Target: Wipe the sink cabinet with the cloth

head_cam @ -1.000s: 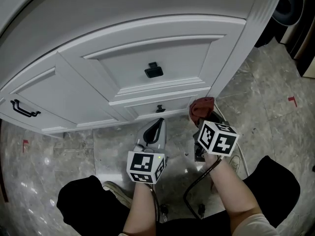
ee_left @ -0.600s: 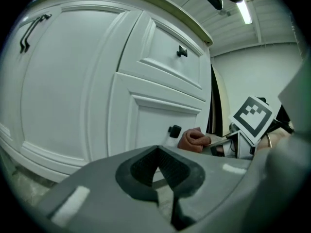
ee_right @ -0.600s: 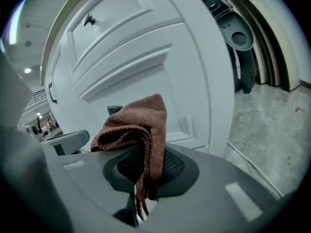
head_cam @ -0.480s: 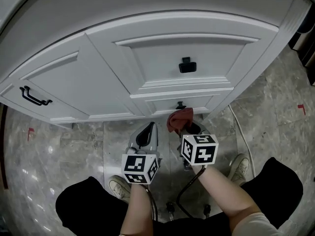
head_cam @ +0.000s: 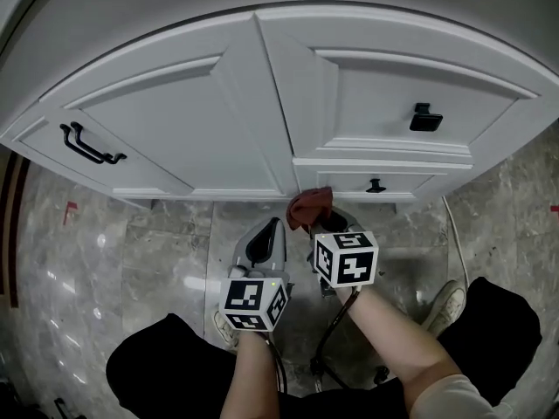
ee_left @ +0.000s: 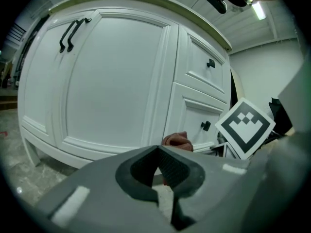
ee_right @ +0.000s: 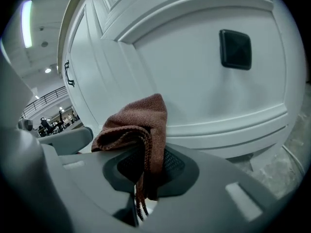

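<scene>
A white sink cabinet (head_cam: pixel 262 112) curves across the top of the head view, with doors and small drawers. My right gripper (head_cam: pixel 316 225) is shut on a reddish-brown cloth (head_cam: pixel 307 206), held low near the cabinet's bottom edge below the small drawer knob (head_cam: pixel 376 185). In the right gripper view the cloth (ee_right: pixel 138 130) hangs bunched from the closed jaws in front of a drawer with a black square knob (ee_right: pixel 235 48). My left gripper (head_cam: pixel 266 236) hangs beside it to the left, shut and holding nothing; the cloth (ee_left: pixel 177 140) shows just beyond its tips.
A black bar handle (head_cam: pixel 90 144) sits on the left door and a square knob (head_cam: pixel 424 117) on the upper right drawer. Grey marble floor (head_cam: pixel 131 251) lies below. The person's legs and a shoe (head_cam: pixel 447 302) are at the bottom; a cable (head_cam: pixel 454 234) runs along the floor.
The view has shifted left along the cabinet. My right gripper with the cloth moved left, from the cabinet's right corner to below the small drawer. The left gripper stayed beside it.
</scene>
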`<state>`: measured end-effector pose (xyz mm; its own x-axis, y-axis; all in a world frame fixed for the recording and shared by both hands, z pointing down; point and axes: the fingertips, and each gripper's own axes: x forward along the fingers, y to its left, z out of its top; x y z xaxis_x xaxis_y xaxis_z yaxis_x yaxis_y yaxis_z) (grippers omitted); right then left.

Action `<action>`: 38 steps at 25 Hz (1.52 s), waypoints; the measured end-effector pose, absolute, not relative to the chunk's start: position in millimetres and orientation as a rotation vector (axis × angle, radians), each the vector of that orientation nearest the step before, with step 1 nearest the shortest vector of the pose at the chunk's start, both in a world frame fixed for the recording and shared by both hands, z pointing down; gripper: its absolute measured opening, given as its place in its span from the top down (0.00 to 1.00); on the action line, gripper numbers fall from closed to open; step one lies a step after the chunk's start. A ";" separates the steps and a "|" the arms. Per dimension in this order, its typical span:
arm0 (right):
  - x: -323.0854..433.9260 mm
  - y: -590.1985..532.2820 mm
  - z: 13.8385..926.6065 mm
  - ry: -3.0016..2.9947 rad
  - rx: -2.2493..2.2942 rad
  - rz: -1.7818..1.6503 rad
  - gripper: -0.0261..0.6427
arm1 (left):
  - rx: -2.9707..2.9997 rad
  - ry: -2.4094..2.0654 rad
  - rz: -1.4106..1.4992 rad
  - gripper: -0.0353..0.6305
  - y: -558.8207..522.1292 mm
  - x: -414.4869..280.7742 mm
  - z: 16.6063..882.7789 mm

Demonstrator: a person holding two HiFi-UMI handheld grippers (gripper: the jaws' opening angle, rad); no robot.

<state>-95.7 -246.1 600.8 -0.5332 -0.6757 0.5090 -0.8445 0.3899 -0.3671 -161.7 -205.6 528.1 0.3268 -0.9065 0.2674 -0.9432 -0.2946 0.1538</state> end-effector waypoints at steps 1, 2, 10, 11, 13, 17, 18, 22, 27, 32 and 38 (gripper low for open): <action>-95.3 -249.4 601.8 -2.371 1.348 0.872 0.84 | 2.312 -1.663 0.185 0.95 -205.0 -163.6 528.9; -93.7 -252.4 602.7 -2.366 1.361 0.871 0.84 | 2.313 -1.661 0.183 0.95 -204.6 -164.7 529.3; -61.0 -257.0 607.4 -2.295 1.448 0.862 0.84 | 2.353 -1.614 0.162 0.95 -207.1 -148.8 524.9; -55.9 -257.1 607.2 -2.288 1.457 0.864 0.84 | 2.359 -1.606 0.163 0.95 -207.7 -144.9 524.3; -44.6 -256.5 606.7 -2.273 1.478 0.865 0.84 | 2.372 -1.590 0.166 0.95 -208.6 -136.2 523.4; -16.3 -256.5 606.3 -2.244 1.522 0.873 0.84 | 2.403 -1.554 0.168 0.95 -211.6 -114.5 520.1; -9.9 -256.8 606.2 -2.237 1.530 0.877 0.84 | 2.410 -1.545 0.171 0.95 -212.4 -108.8 519.7; 12.7 -257.1 606.0 -2.215 1.564 0.909 0.84 | 2.434 -1.513 0.182 0.95 -215.9 -86.0 519.7; 45.3 -257.7 605.6 -2.170 1.620 0.931 0.84 | 2.472 -1.466 0.190 0.95 -220.2 -57.8 517.5; 81.8 -257.7 606.2 -2.113 1.660 0.925 0.84 | 2.495 -1.437 0.173 0.95 -225.9 -33.7 512.9; 123.3 -257.6 607.7 -2.065 1.730 0.967 0.84 | 2.523 -1.411 0.208 0.95 -227.9 -10.0 514.7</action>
